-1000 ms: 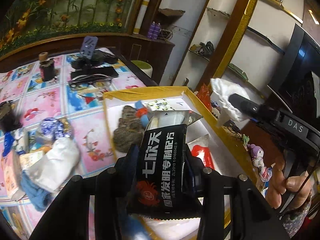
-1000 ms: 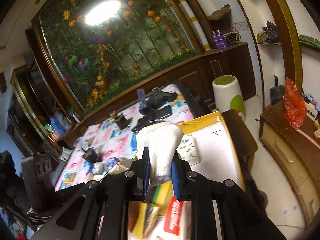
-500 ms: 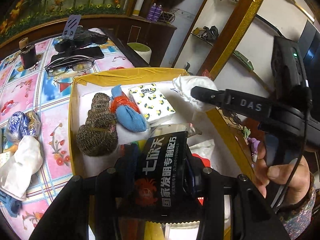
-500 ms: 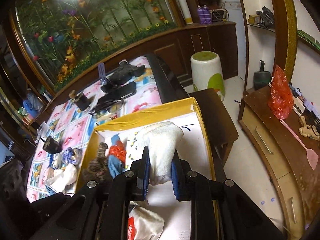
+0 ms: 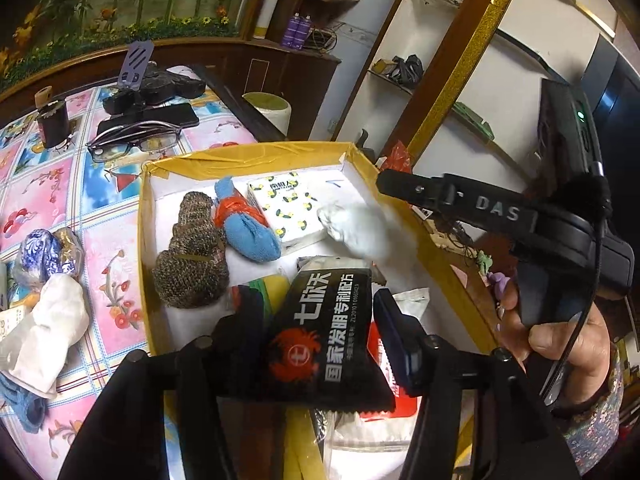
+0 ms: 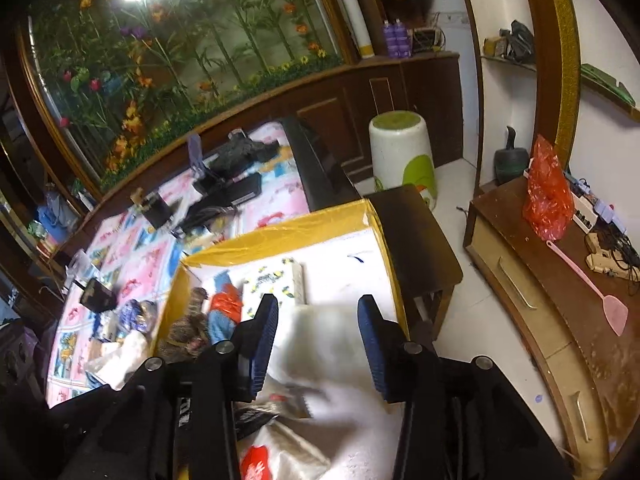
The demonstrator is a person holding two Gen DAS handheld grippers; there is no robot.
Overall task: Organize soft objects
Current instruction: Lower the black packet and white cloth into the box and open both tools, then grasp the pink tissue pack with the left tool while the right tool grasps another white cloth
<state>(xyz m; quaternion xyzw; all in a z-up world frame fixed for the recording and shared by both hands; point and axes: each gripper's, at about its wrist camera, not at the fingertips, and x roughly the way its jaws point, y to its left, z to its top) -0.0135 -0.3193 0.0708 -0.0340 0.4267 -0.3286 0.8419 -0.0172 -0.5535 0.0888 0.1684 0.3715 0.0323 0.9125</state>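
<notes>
Already your yellow box (image 5: 280,152) holds several soft items; both grippers are opening, left gripper (image 5: 316,320) dropping the black packet (image 5: 324,332), right gripper (image 6: 318,340) the white bundle (image 6: 320,336). Cloths on the bench (image 5: 104,248) remain.

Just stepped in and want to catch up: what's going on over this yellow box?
A person with a gripper in each hand is sorting soft things into the yellow box. The right gripper is opening and the white cloth bundle is dropping free between its fingers, blurred. The left gripper is opening too, the black sachet still between its fingers above the box. A brown knitted roll, a blue roll and a tissue pack already lie inside.
</notes>
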